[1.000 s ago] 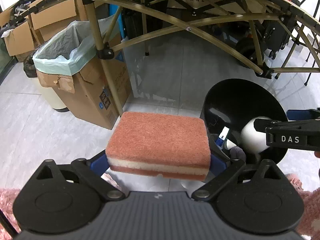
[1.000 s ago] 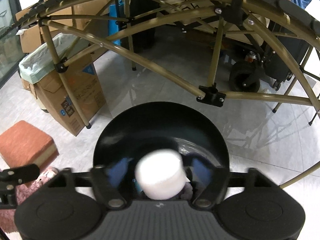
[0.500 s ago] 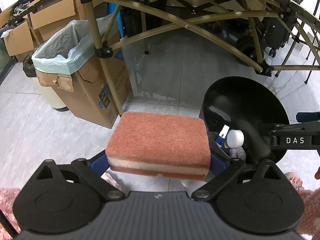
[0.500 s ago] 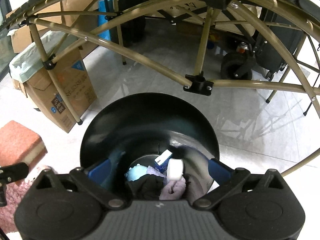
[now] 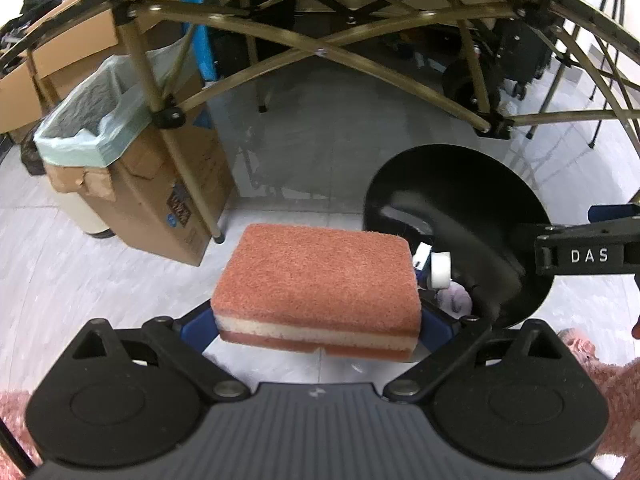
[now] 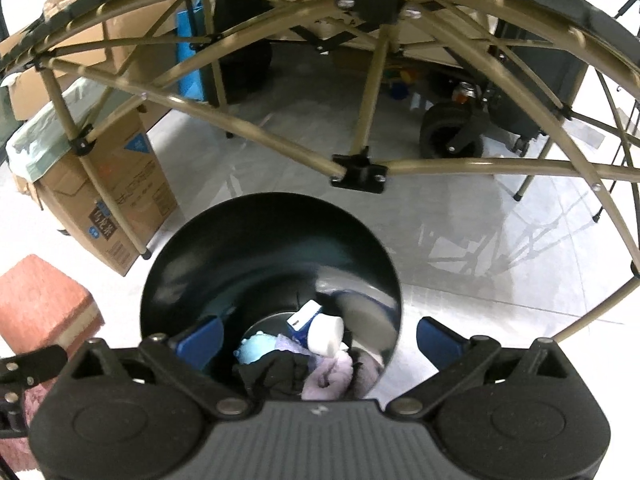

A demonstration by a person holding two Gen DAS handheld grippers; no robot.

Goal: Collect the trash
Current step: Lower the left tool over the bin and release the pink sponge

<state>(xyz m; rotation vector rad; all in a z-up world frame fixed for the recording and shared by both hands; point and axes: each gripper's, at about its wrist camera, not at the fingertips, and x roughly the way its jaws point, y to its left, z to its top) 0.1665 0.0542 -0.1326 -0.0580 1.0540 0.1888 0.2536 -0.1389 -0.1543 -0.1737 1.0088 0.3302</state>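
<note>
My left gripper [image 5: 316, 326] is shut on an orange sponge [image 5: 316, 284] with a pale middle layer, held above the grey floor left of a black round bin [image 5: 452, 192]. In the right wrist view my right gripper [image 6: 320, 338] stands open over the black bin [image 6: 224, 264], nothing between its blue pads. A white roll [image 6: 326, 334] lies inside on several bits of trash: a blue-and-white carton, a light blue scrap, dark and lilac cloth. The white roll [image 5: 440, 270] shows in the left view too, with the right gripper's finger marked DAS [image 5: 588, 256] over the bin's right edge. The sponge [image 6: 44, 304] appears at far left.
A folding table's tan metal frame [image 5: 320, 52] arches overhead. A cardboard box with a pale green liner [image 5: 92, 128] stands left by a table leg. Wheeled cases and stands crowd the back. Pink fluffy material [image 5: 616, 376] lies at the lower corners. Grey floor tiles spread between.
The white roll left my right gripper and dropped into the black bin, where it now lies. The right gripper's jaws went wide. The left gripper and its sponge stayed put.
</note>
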